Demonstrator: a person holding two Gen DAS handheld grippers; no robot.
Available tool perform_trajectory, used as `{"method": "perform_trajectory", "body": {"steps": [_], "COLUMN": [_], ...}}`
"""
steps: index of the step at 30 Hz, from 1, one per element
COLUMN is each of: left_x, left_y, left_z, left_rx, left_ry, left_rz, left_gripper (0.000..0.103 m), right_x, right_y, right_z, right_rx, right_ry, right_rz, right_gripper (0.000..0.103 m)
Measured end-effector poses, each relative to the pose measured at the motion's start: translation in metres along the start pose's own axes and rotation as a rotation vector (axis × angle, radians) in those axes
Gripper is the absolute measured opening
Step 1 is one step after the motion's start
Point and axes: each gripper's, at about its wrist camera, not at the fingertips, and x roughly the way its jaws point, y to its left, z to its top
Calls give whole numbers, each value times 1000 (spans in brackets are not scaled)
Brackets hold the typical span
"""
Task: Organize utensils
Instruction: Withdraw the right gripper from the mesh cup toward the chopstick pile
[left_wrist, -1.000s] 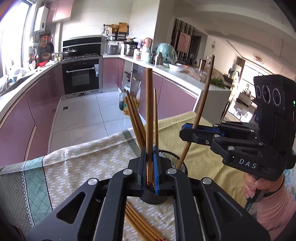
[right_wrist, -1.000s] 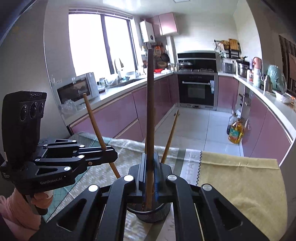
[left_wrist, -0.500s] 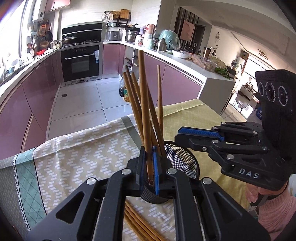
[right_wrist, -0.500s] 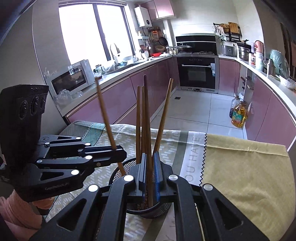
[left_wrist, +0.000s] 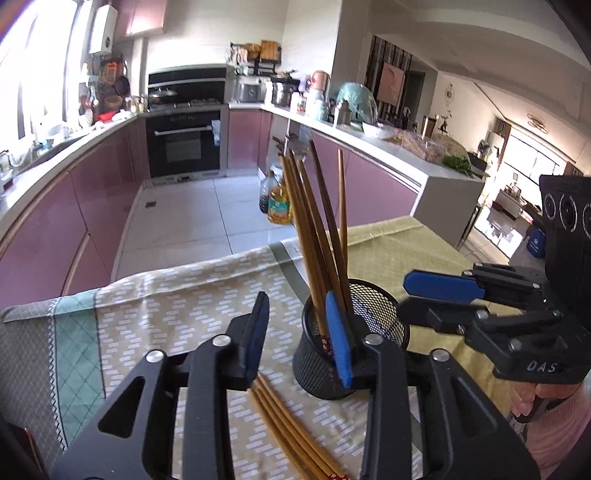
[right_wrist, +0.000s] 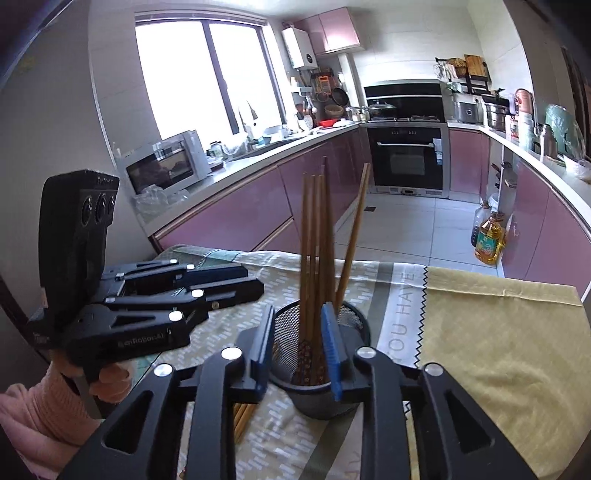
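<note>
On the patterned tablecloth (left_wrist: 177, 306), a bundle of loose chopsticks (left_wrist: 291, 435) lies flat just beside the black mesh holder (left_wrist: 351, 354), long axes running from the holder's foot back toward the near edge, directly beneath the left gripper (left_wrist: 299, 339). Other chopsticks (left_wrist: 317, 236) stand upright in the holder, leaning against its far rim. Both grippers have just been opening: the left one's jaws stand moderately apart and empty, one blue pad overlapping the holder's near wall (contact I cannot tell), while the right gripper (right_wrist: 297, 350) is likewise parted with nothing pinched, the upright sticks showing between its pads. I judge the left hand nearer to the loose bundle, needing to drop down and back. Room is ample to the left over the cloth; to the right the other gripper and holder crowd in, and the table's far edge lies well behind.
</note>
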Motion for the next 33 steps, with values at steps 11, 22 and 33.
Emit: {"method": "perform_trajectory", "body": {"steps": [11,22,33], "left_x": [-49,-29,-26], "left_y": [15,22,16], "left_z": [-62,-137,-146], "left_rx": [9,-15,-12], "left_ry": [-46,127,156], "left_rz": [137,186,184], "left_gripper": [79,78,77], "right_x": [17,57,62], "right_y": [32,40,55], "right_z": [-60,-94,-106], "right_rx": [-29,42,4], "right_ry": [128,249,274], "right_rz": [82,60,12], "right_gripper": [43,43,43]}}
